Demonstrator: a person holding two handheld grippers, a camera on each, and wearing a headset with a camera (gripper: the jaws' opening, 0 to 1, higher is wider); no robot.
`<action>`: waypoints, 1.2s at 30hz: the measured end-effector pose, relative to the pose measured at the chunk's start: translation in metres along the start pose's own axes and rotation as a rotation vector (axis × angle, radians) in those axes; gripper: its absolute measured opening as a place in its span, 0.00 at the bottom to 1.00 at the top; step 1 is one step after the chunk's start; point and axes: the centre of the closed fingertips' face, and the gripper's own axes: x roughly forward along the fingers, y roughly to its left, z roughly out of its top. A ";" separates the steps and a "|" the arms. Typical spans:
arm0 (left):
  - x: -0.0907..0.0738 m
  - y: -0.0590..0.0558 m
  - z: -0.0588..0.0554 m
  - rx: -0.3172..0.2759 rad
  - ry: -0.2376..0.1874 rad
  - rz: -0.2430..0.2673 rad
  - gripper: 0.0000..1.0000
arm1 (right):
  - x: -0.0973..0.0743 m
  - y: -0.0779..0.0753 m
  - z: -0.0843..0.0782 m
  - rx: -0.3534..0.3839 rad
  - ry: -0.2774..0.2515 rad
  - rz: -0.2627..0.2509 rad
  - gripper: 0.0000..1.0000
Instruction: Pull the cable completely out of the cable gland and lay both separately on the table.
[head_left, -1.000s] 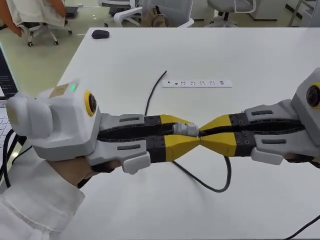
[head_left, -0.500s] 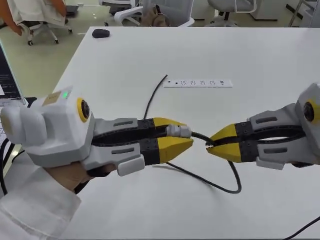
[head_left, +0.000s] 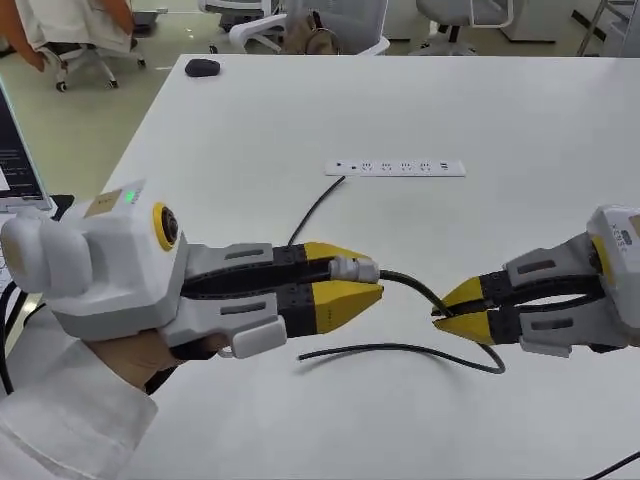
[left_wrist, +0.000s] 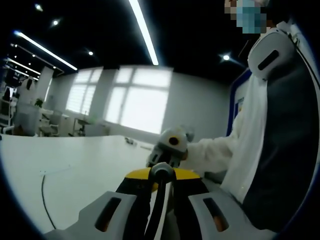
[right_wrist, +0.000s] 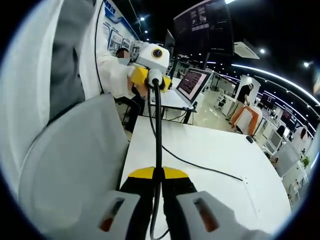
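The left claw (head_left: 378, 280) is closed on the grey cable gland (head_left: 353, 268), which is pinched between the yellow jaw tips and held above the white bench (head_left: 300, 110). The black cable (head_left: 410, 288) is threaded through the gland. On the far side it can be followed from behind the left claw across the bench to an end just beside the white power strip (head_left: 395, 167). On the near side it leaves the gland and is carried across the gap to the right claw (head_left: 438, 312), whose jaws are clamped on it. Past the right claw the cable drops to the bench, bends round in a loop, and is laid back leftward, with its free end below the left claw. The two claws are held apart, tips facing each other, with a short span of cable between them. In the right gripper view the cable is seen rising in a nearly straight line from between the closed jaws to the gland in the left claw. In the left gripper view the gland is seen seated at the jaw tips, with the right claw just beyond it. A dark computer mouse (head_left: 201, 68) is seen at the far edge of the bench, well apart from the work.
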 end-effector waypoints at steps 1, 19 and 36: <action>0.000 0.000 0.000 -0.002 0.001 -0.001 0.17 | 0.000 0.000 0.000 0.001 -0.001 -0.002 0.02; 0.005 0.008 -0.004 -0.032 0.010 0.021 0.17 | -0.012 -0.017 0.088 0.149 -0.335 -0.042 0.19; 0.005 0.007 0.001 -0.035 -0.017 0.014 0.17 | -0.003 -0.007 0.100 0.207 -0.380 0.048 0.04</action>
